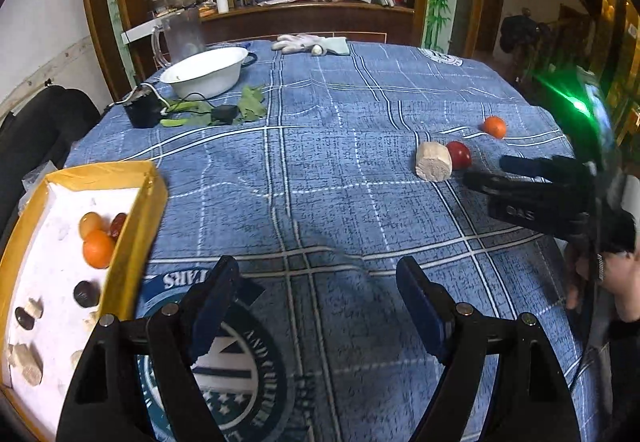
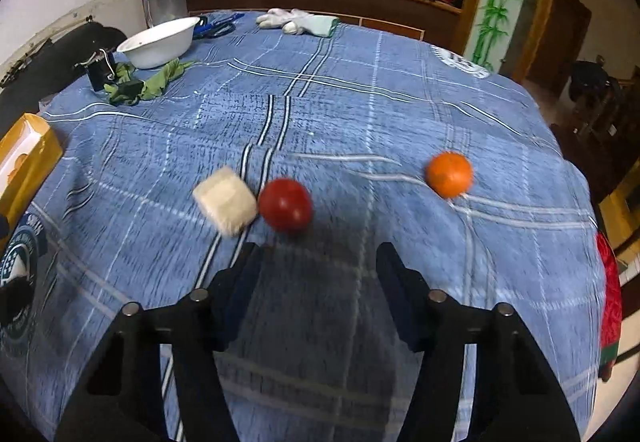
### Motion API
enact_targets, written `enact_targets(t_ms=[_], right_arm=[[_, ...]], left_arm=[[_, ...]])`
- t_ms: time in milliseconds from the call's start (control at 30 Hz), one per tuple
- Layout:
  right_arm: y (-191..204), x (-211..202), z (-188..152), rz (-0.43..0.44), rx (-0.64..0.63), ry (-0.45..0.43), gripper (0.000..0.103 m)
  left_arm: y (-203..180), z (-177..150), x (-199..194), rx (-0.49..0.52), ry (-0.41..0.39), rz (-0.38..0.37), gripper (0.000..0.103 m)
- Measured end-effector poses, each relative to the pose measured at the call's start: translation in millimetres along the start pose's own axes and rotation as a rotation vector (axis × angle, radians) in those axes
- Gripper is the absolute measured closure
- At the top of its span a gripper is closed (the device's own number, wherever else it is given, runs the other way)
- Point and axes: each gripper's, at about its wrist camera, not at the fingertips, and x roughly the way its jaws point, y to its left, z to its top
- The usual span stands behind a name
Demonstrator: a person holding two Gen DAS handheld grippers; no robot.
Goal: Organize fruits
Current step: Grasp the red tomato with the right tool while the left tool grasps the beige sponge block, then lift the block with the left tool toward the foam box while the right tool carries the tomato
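Observation:
A yellow box with a white lining sits at the table's left edge and holds an orange, other small fruits and pale chunks. On the blue cloth to the right lie a pale chunk, a red fruit and an orange. My left gripper hovers open over bare cloth beside the box. My right gripper is open just short of the red fruit, with the pale chunk to its left and the orange to its right. The right gripper also shows in the left view.
A white bowl, green leaves, a black charger with its cable and a clear jug crowd the far left. A white glove lies at the far edge. A hand holds the right gripper.

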Motion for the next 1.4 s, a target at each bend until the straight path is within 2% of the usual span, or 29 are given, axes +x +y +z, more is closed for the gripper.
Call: enact_targets(t_ms=[133, 233, 400, 667, 767, 800, 833, 867, 900, 1000, 1067, 1400], right_arm=[[7.5, 17.7, 11.8, 0.022, -0.017, 0.008, 0.05], [6.7, 22.7, 18.2, 0.077, 0.011, 0.006, 0.073], [-3.9, 11.6, 8.8, 0.085, 0.055, -0.003, 0.073], [-48.5, -49.3, -23.8, 0.064, 0.227, -0.119, 0.072], [-57.7, -60.6, -31.9, 0.065, 0.261, -0.144, 0.073], [-59.7, -62.2, -34.9, 0.067, 0.272, -0.148, 0.073], [-60.9, -62.1, -36.9, 0.067, 0.277, -0.147, 0.073], [-61.8, -61.5, -37.2, 0.071, 0.279, -0.145, 0.073], [-62.0, -60.2, -37.8, 0.076, 0.282, -0.141, 0.073], [-59.8, -60.6, -38.0, 0.082, 0.272, -0.142, 0.073], [-56.7, -62.6, -37.2, 0.084, 0.267, -0.146, 0.073], [-12.1, -86.3, -54.2, 0.119, 0.249, -0.154, 0.072]], left_arm=[[-4.5, 4.8, 10.3, 0.013, 0.011, -0.015, 0.022], [-11.2, 9.9, 17.2, 0.024, 0.015, -0.018, 0.022], [-28.0, 25.1, 29.3, 0.029, 0.002, -0.038, 0.022], [-84.5, 56.3, 62.4, 0.063, -0.01, -0.115, 0.022], [-101.0, 63.2, 78.3, 0.092, -0.011, -0.074, 0.023], [-102.8, 65.5, 83.2, 0.085, -0.013, -0.066, 0.024], [-103.1, 67.5, 87.6, 0.076, -0.011, -0.072, 0.04], [-103.8, 69.6, 95.6, 0.077, 0.016, -0.068, 0.066], [-103.8, 70.0, 100.6, 0.082, 0.034, -0.062, 0.067], [-97.2, 64.6, 93.7, 0.084, 0.022, -0.084, 0.067], [-93.0, 57.7, 84.0, 0.098, 0.012, -0.073, 0.067], [-48.1, 17.2, 29.5, 0.028, 0.007, -0.029, 0.067]])
